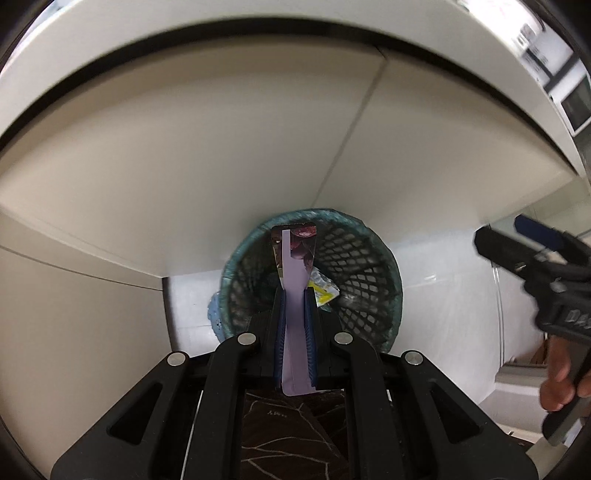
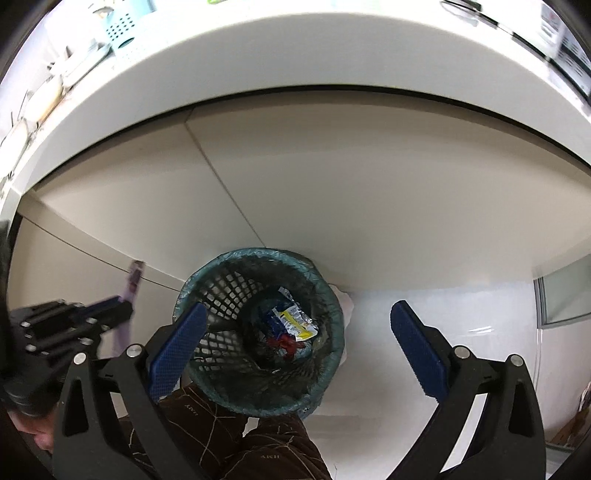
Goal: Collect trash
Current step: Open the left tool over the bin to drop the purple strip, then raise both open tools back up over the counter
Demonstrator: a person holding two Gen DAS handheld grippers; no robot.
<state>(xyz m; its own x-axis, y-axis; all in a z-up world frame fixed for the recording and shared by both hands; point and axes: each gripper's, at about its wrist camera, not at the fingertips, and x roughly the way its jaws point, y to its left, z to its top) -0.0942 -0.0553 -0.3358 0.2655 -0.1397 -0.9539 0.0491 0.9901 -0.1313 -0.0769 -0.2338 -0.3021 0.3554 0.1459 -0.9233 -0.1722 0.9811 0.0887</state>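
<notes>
My left gripper [image 1: 295, 295] is shut on a flat lilac packet [image 1: 295, 273] with a dark printed top, which stands upright between the blue pads. Below it is a black mesh bin [image 1: 369, 258] with a green liner. In the right wrist view the bin [image 2: 221, 288] lies under my right gripper [image 2: 299, 306], whose blue pads stand wide open with nothing between them. A yellow and white wrapper [image 2: 295, 321] and a red scrap [image 2: 286, 343] lie at the bin's bottom. The left gripper [image 2: 122, 308] with the packet [image 2: 135, 277] shows at the left. The right gripper [image 1: 502, 232] shows at the right edge.
Beige cabinet doors [image 2: 369, 184] rise behind the bin under a white countertop edge [image 2: 295, 55]. A pale blue perforated basket [image 2: 122, 29] sits on the counter. The floor [image 2: 461, 295] is white. The person's brown patterned trousers [image 2: 258, 450] are close below the bin.
</notes>
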